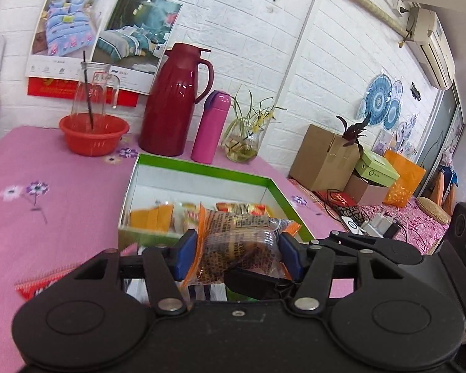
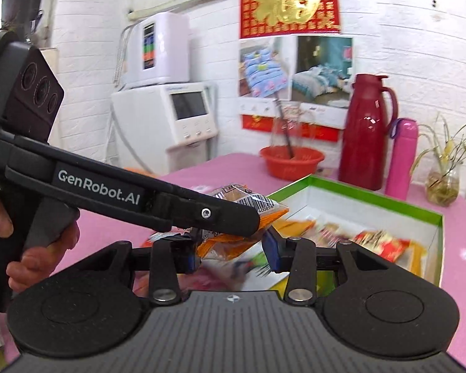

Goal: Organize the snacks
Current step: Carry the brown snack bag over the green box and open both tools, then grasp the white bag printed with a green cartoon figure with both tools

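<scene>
An orange-edged clear snack packet (image 1: 239,242) with a brown cake inside sits between my left gripper's (image 1: 237,258) blue pads, which are shut on it above the near edge of a green-rimmed white box (image 1: 202,169). The box holds several snack packets (image 1: 239,208). In the right wrist view the same packet (image 2: 233,242) lies between my right gripper's (image 2: 231,253) blue pads too, and the left gripper's black finger (image 2: 208,214) crosses over it. The box (image 2: 372,205) stands just right of it. Both grippers hold the packet.
On the pink flowered tablecloth (image 1: 46,217) behind the box stand a red basin with a glass jug (image 1: 93,136), a dark red thermos jug (image 1: 174,102), a pink flask (image 1: 211,127) and a plant in a glass (image 1: 244,146). Cardboard boxes (image 1: 323,158) stand at right.
</scene>
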`<state>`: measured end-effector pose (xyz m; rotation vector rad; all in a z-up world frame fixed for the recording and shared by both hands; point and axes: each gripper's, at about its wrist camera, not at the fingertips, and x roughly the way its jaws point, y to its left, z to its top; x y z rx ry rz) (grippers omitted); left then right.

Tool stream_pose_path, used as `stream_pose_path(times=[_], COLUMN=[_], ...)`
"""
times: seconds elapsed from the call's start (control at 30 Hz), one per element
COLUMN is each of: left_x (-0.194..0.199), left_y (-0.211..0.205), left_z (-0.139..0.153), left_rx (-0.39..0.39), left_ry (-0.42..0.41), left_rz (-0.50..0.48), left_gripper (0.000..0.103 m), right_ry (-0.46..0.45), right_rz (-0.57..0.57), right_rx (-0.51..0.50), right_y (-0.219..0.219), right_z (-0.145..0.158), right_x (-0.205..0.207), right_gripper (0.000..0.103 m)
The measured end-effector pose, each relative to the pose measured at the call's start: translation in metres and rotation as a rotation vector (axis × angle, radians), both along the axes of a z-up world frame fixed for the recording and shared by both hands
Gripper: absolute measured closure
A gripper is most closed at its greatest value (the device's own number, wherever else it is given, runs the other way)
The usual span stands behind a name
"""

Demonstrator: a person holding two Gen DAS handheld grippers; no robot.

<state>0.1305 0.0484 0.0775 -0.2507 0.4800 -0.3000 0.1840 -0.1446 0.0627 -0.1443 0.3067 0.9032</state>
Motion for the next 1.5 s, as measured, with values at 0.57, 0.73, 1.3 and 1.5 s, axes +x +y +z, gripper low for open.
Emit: stream_pose_path(times=[0.57,0.73,1.3,1.5], left_x=[0.119,0.12,0.038,0.009], left_y=[0.023,0.032,0.032,0.036], left_z=[-0.034,-0.045,-0.024,-0.04], left_rx=[0.0,0.007,-0.024,-0.066], left_ry=[0.087,0.108,0.106,0.141], left_rz=[0.028,0.086,0.079,0.046], left_gripper=[0.022,0.0,0.0,0.0], right_ry=[0.047,-0.076,-0.021,0.046], right_rz=[-0.135,-0.253,-0.124,-0.093], right_rx=[-0.019,-0.145,-0.074,-0.055], right_y=[0.023,0.031,0.0,-0.012], right_z=[-0.027,-0.04,-0.021,-0.031], right_x=[0.104,0.103,0.031,0.002], right_gripper=[0.024,0.0,0.0,0.0])
